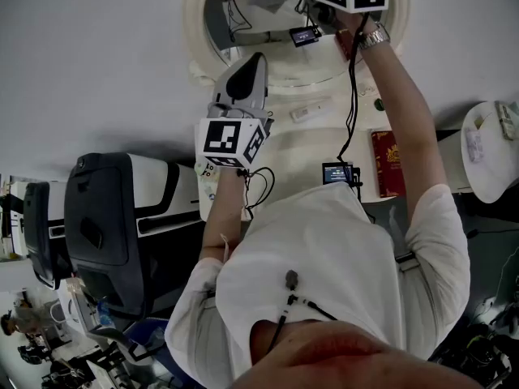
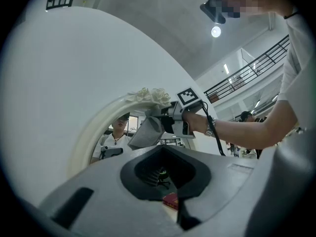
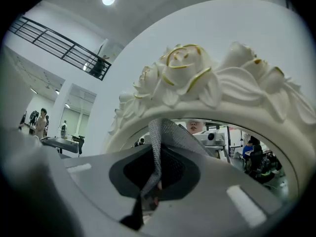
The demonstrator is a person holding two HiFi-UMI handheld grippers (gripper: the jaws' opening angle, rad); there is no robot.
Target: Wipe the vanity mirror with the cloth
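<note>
Mirror (image 1: 195, 31): stands at the far edge of the tabletop (image 1: 296, 148).
Cloth (image 3: 165, 132): grey, up by the roses (image 3: 182, 68) at the top of the glass.
Right tongs (image 3: 159, 167): pinching the cloth.
Left tongs (image 2: 165, 169): pressed together, holding nothing, near the bottom rim.
Job: wiping looks under way; most of the glass seems left to do.

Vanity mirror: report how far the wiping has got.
Done: the cloth is picked up, pinched in the right claw and held up at the vanity mirror. In hand: the cloth sits at the glass just under the rose ornament on the frame's top. Left: I cannot tell how much glass is wiped, since no streaks or clean patches show. The left claw is shut and empty.
</note>
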